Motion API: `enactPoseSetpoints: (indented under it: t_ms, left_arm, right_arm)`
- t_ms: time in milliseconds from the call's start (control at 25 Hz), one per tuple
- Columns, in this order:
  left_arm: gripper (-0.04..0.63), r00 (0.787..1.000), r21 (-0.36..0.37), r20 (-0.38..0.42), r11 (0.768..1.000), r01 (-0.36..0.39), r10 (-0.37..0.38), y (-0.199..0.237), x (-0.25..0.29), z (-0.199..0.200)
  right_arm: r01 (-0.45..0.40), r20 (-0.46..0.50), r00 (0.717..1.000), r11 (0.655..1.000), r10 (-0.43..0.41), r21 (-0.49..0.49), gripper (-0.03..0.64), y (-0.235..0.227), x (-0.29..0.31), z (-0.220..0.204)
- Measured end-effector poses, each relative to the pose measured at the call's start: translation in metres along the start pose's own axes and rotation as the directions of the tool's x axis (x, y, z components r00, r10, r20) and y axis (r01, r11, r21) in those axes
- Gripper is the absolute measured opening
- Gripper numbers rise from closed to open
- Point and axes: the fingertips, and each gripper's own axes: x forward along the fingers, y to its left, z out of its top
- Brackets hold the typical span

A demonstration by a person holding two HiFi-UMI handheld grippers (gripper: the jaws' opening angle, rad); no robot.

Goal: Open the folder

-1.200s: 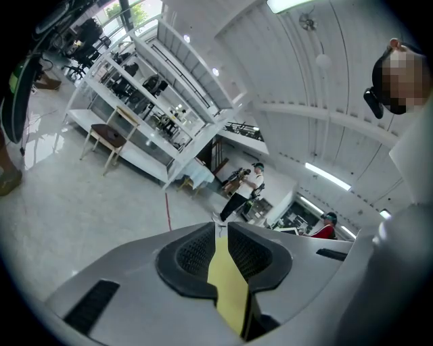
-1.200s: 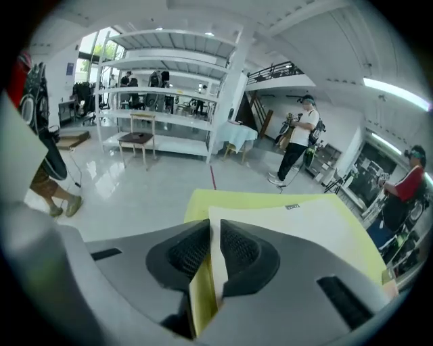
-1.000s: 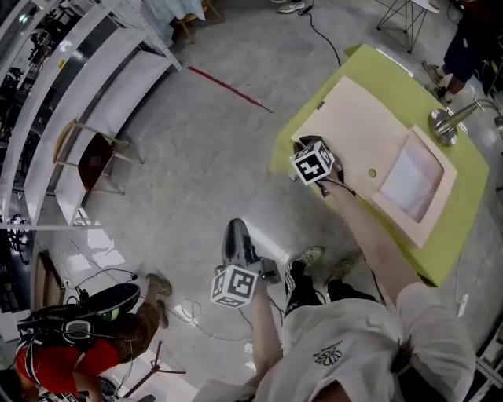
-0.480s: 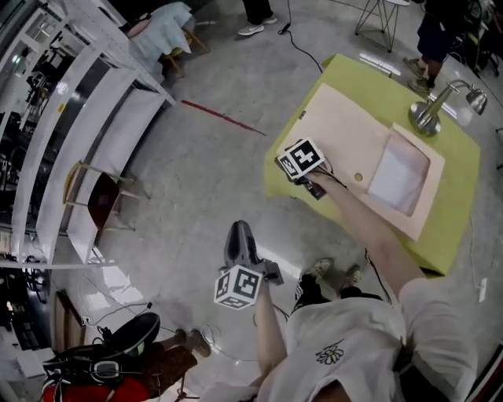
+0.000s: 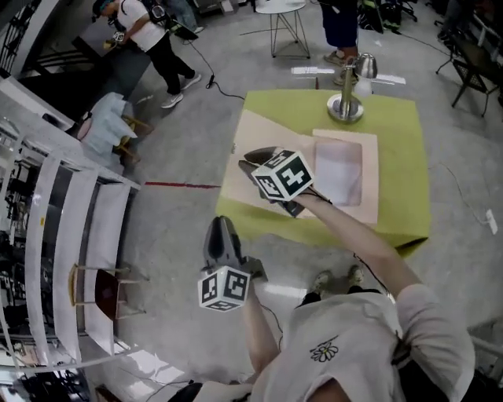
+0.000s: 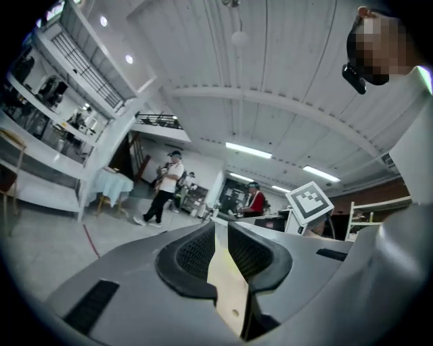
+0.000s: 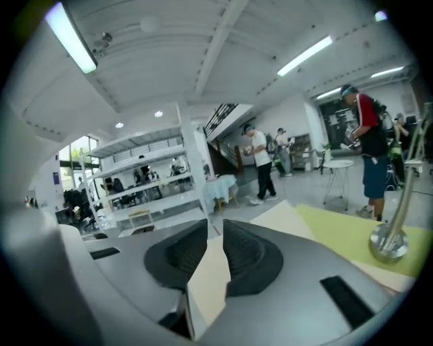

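Note:
The beige folder (image 5: 253, 135) lies open on the yellow-green table (image 5: 402, 149), a white sheet (image 5: 343, 168) in its right half. My right gripper (image 5: 248, 160) hangs in the air above the folder's left flap, not touching it. Its jaws (image 7: 215, 236) are closing with only a narrow slit left and nothing between them; the folder (image 7: 283, 215) shows beyond. My left gripper (image 5: 221, 223) is held over the floor in front of the table. Its jaws (image 6: 221, 230) stand a narrow slit apart and hold nothing.
A metal desk lamp (image 5: 346, 104) stands at the table's far edge, also the lamp (image 7: 390, 238) at the right gripper view's right. White shelving (image 5: 78, 228) runs along the left, with a chair (image 5: 100, 289) beside it. People (image 5: 148, 33) and a round white table (image 5: 281, 8) are beyond.
My right gripper has lifted off the folder's near-left edge and now hangs above the flap. My left gripper has risen too. The head view has swung, so the table sits squarer and higher.

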Motion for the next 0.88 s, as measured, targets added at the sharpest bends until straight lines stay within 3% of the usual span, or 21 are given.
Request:
enactPoseSetpoints:
  t_ms: [80,160,320,440,520,720,880]
  left_arm:
    - [0.067,0.994,0.031,0.014,0.994,0.107,-0.108,-0.043,0.027,0.007]
    - [0.067,0.979,0.072,0.017,0.977,0.2,-0.202,-0.085,0.048,0.01]
    - [0.055,0.937,0.132,-0.011,0.928,0.348,-0.349,-0.167,0.069,-0.003]
    - [0.047,0.888,0.107,-0.036,0.882,0.459,-0.458,-0.221,0.069,-0.023]
    - [0.04,0.874,0.139,-0.037,0.863,0.485,-0.485,-0.245,0.062,-0.032]
    - [0.015,0.867,0.422,0.046,0.796,0.434,-0.497,-0.304,0.04,-0.031]
    - [0.015,0.866,0.455,0.034,0.78,0.43,-0.498,-0.321,0.03,-0.042]
  right_arm:
    - [0.078,0.105,0.991,0.997,-0.078,0.007,0.058,-0.027,-0.052,0.022]
    - [0.188,0.2,0.963,0.982,-0.183,-0.005,0.026,-0.051,-0.108,0.032]
    - [0.393,0.349,0.865,0.919,-0.36,-0.028,0.017,-0.077,-0.215,0.021]
    - [0.499,0.416,0.787,0.867,-0.455,0.003,0.014,-0.078,-0.282,-0.002]
    - [0.567,0.432,0.737,0.823,-0.519,0.021,0.012,-0.077,-0.313,-0.02]
    - [0.643,0.429,0.669,0.762,-0.607,0.075,0.012,-0.08,-0.365,-0.055]
    - [0.678,0.413,0.642,0.73,-0.647,0.089,0.012,-0.081,-0.386,-0.075]
